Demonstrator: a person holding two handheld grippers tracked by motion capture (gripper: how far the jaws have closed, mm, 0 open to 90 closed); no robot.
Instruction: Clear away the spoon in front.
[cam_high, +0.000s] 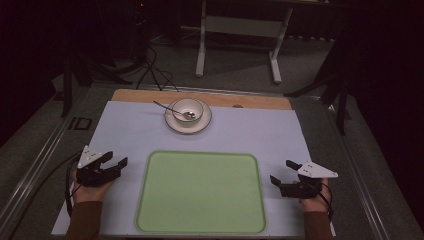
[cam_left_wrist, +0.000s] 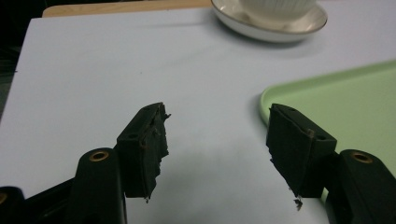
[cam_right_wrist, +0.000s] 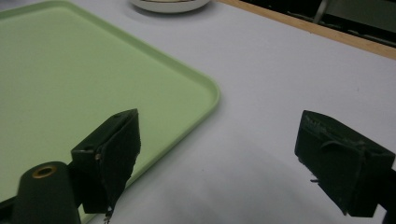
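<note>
My high view looked forward and down over the whole counter from far off. My two claw views sat low, skimming inward from either side; both shared the tray and the saucer beyond.

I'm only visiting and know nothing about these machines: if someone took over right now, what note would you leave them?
Left gripper: open, holding nothing, resting at the left of the green tray.
Right gripper: open, holding nothing, at the tray's right.
Things: the tray lies bare at the near middle of the table. Beyond it a white bowl stands on a saucer, with a spoon leaning in the bowl.
Done: nothing on the tray so far.
Left: probably moving the bowl, saucer and spoon onto the tray, though that is a guess.
</note>
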